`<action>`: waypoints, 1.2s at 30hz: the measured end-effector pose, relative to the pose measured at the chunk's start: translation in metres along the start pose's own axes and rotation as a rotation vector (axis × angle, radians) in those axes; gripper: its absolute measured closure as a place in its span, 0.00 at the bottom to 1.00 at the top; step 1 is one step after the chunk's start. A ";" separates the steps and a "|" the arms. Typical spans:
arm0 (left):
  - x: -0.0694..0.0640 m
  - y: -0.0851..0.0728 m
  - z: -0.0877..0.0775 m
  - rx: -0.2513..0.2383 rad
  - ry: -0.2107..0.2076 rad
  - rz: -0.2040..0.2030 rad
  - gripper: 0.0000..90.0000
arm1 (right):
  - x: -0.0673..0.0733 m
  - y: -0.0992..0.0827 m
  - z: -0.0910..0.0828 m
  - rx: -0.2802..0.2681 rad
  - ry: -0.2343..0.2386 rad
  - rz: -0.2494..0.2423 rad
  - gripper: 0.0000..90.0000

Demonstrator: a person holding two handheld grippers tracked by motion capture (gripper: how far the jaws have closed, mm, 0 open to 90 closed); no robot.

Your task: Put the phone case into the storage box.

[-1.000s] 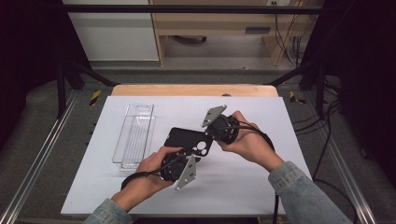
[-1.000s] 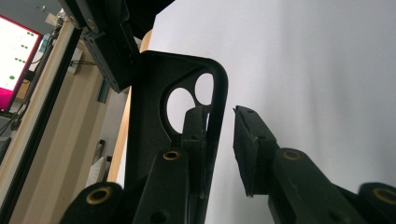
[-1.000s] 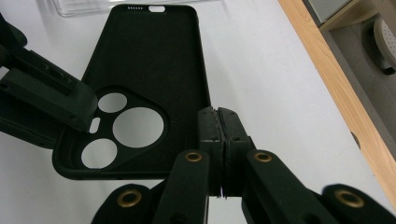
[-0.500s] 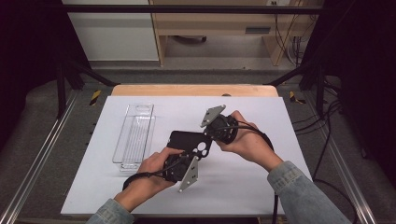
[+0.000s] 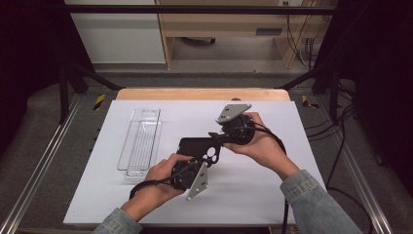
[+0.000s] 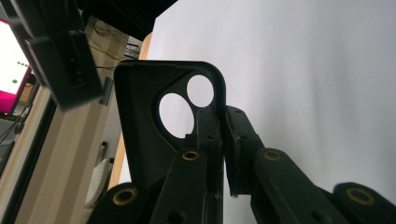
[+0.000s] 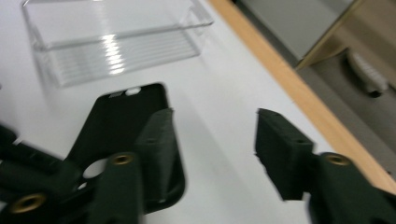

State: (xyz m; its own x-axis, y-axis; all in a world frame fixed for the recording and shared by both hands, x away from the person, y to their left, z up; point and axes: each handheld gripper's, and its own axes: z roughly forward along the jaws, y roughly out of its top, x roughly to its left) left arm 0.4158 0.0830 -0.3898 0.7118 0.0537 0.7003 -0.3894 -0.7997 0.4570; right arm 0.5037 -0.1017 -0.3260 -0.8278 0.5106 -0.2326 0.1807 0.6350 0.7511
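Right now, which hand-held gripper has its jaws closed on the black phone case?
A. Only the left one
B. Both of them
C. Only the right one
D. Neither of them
A. In the left gripper view, the left hand-held gripper pinches the edge of the black phone case beside its camera holes, while in the right gripper view the right hand-held gripper has its jaws apart, having just been opening, with nothing between them.

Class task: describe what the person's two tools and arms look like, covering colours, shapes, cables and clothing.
Both tools are black, each with two blocky jaws on arms with brass-coloured pivots. The left tool and right tool each carry a grey three-cornered plate. A black cable trails from each. The sleeves are blue denim.
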 end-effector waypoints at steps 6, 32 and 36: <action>0.000 0.001 -0.003 -0.015 0.011 -0.008 0.95 | -0.016 -0.011 -0.010 -0.107 -0.074 0.157 0.31; 0.019 -0.014 -0.033 -0.168 0.116 -0.254 0.95 | -0.017 -0.112 -0.032 -0.323 -0.248 0.433 0.09; 0.023 -0.017 -0.038 -0.178 0.138 -0.272 0.95 | -0.005 -0.128 -0.028 -0.328 -0.279 0.414 0.09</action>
State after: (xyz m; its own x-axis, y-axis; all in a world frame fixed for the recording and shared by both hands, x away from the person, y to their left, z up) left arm 0.4170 0.1207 -0.3607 0.7227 0.3402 0.6017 -0.3009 -0.6288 0.7170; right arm 0.4701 -0.2018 -0.4036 -0.5450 0.8384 0.0002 0.2486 0.1613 0.9551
